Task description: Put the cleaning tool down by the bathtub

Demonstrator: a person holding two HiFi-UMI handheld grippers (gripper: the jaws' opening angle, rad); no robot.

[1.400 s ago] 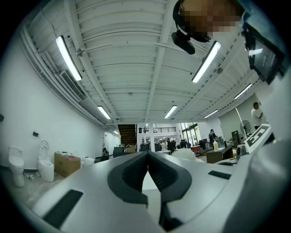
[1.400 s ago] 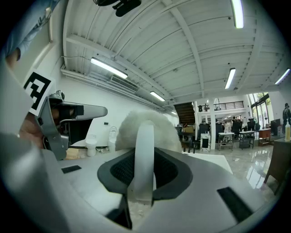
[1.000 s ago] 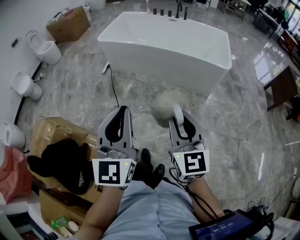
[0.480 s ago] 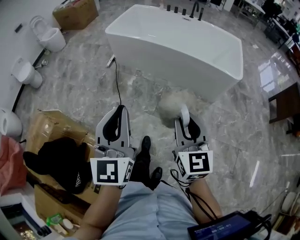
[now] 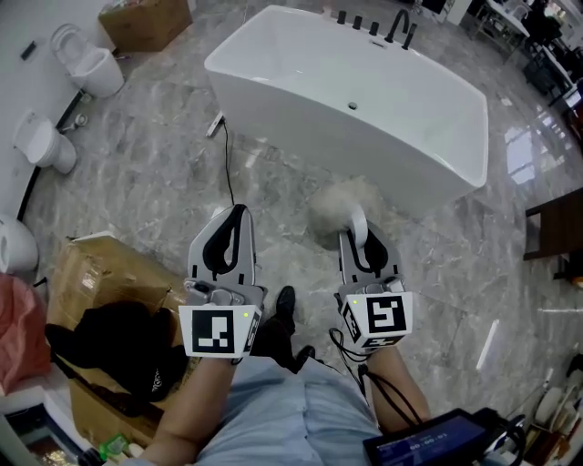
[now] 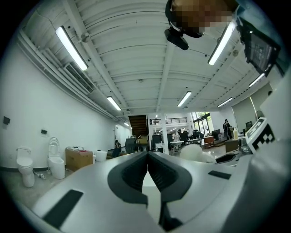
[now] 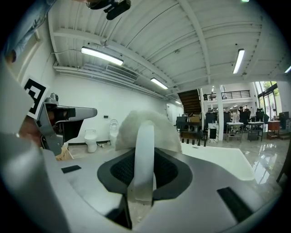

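Observation:
The cleaning tool is a fluffy white duster head (image 5: pixel 339 206) on a white handle (image 7: pixel 144 157). My right gripper (image 5: pixel 357 234) is shut on that handle, and the fluffy head (image 7: pixel 146 128) sticks out past the jaws. It hangs over the grey marble floor just in front of the white bathtub (image 5: pixel 353 109). My left gripper (image 5: pixel 234 225) is beside it on the left, shut, with nothing between its dark pads (image 6: pixel 136 175). The tub's far edge (image 7: pixel 223 166) shows to the right in the right gripper view.
Black taps (image 5: pixel 373 25) stand on the tub's far rim. A black cable (image 5: pixel 226 168) runs over the floor left of the tub. White toilets (image 5: pixel 89 64) line the left wall. A cardboard box (image 5: pixel 100 273) with a black cloth (image 5: pixel 127 341) lies at lower left. Dark furniture (image 5: pixel 554 232) stands at the right.
Both grippers have moved forward toward the bathtub, which now sits nearer and more central in the head view. The duster stays in the right gripper.

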